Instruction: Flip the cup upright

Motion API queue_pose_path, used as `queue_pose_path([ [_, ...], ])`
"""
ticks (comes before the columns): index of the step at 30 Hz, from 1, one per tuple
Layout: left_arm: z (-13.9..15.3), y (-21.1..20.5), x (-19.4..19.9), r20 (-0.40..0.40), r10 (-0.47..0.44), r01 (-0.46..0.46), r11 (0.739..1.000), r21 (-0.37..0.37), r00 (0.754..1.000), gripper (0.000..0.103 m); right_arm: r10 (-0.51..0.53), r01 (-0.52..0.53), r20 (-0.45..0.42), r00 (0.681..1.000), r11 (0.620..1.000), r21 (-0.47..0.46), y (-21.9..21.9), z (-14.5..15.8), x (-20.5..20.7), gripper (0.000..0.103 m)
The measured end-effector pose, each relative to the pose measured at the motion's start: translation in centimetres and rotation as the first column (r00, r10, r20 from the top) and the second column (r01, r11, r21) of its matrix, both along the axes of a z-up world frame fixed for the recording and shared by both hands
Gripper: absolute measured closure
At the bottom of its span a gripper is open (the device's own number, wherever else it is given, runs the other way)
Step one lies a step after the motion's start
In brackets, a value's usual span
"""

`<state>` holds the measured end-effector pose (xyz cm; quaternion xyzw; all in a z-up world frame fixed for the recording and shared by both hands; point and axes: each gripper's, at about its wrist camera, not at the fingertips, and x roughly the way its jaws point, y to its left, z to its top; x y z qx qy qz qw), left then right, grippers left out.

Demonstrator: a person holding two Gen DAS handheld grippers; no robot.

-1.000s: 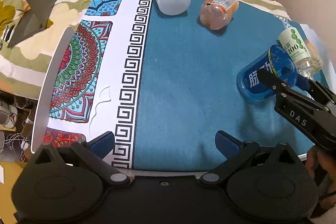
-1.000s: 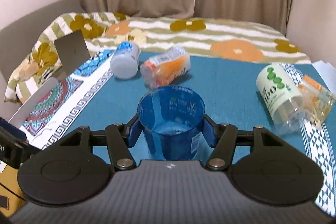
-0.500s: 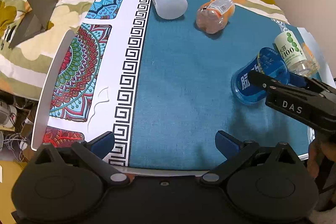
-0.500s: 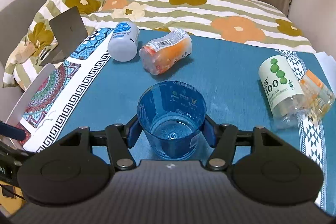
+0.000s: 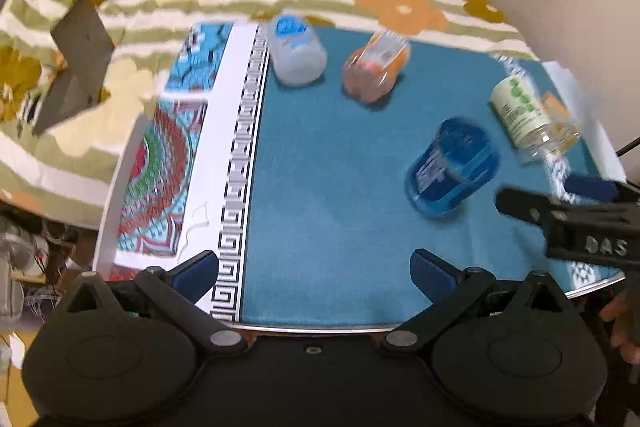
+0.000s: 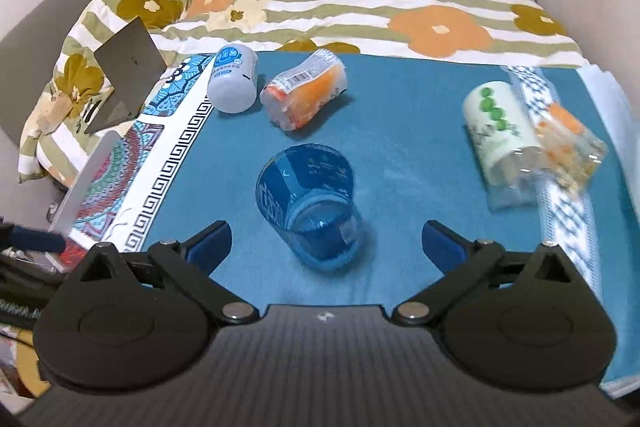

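Note:
The blue see-through cup (image 6: 310, 205) stands upright, mouth up, on the blue mat (image 6: 400, 163). It also shows in the left wrist view (image 5: 452, 169), right of middle. My right gripper (image 6: 326, 241) is open, its fingers spread wide and drawn back just short of the cup, touching nothing. In the left wrist view the right gripper (image 5: 560, 205) sits to the right of the cup. My left gripper (image 5: 316, 269) is open and empty over the mat's near edge, well left of the cup.
A white bottle (image 6: 232, 83) and an orange-labelled bottle (image 6: 306, 91) lie at the back of the mat. A green-dotted bottle (image 6: 500, 131) and a clear orange packet (image 6: 572, 143) lie at the right. A patterned cloth (image 6: 120, 171) and a grey stand (image 6: 128, 67) are left. A flowered blanket (image 6: 360, 11) lies behind.
My right gripper opened, let go of the cup and drew back. The cup now stands free and upright on the mat. The left gripper rose and tilted a little.

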<state>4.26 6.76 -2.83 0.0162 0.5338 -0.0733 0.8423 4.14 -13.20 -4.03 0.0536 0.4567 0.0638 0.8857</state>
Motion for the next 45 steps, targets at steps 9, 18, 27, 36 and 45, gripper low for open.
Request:
queue_pose_path([
  [9,2.5,-2.9,-2.1,0.072,-0.025,0.024,1.0,0.016,0.997,0.0,-0.091,0.082,-0.066,0.994,0.989,-0.123,-3.7,4.9,-3.9,0.0],
  [18,2.3,-4.7,-4.1,0.138,-0.058,0.046,0.995,0.092,0.989,0.0,-0.162,0.147,-0.126,0.979,0.982,-0.12,-5.9,4.0,-6.7,0.0],
  [27,2.5,-5.1,-4.6,0.147,-0.062,0.049,0.995,0.088,0.987,0.0,-0.16,0.144,-0.141,0.977,0.983,-0.118,-5.8,3.5,-7.1,0.0],
  [36,2.7,-5.1,-4.7,0.148,-0.062,0.05,0.996,0.08,0.987,0.0,-0.161,0.145,-0.136,0.978,0.982,-0.124,-5.8,3.7,-7.2,0.0],
  [45,2.7,-5.2,-4.7,0.149,-0.063,0.052,0.996,0.079,0.987,0.0,-0.166,0.149,-0.13,0.978,0.981,-0.127,-5.9,3.9,-7.2,0.0],
])
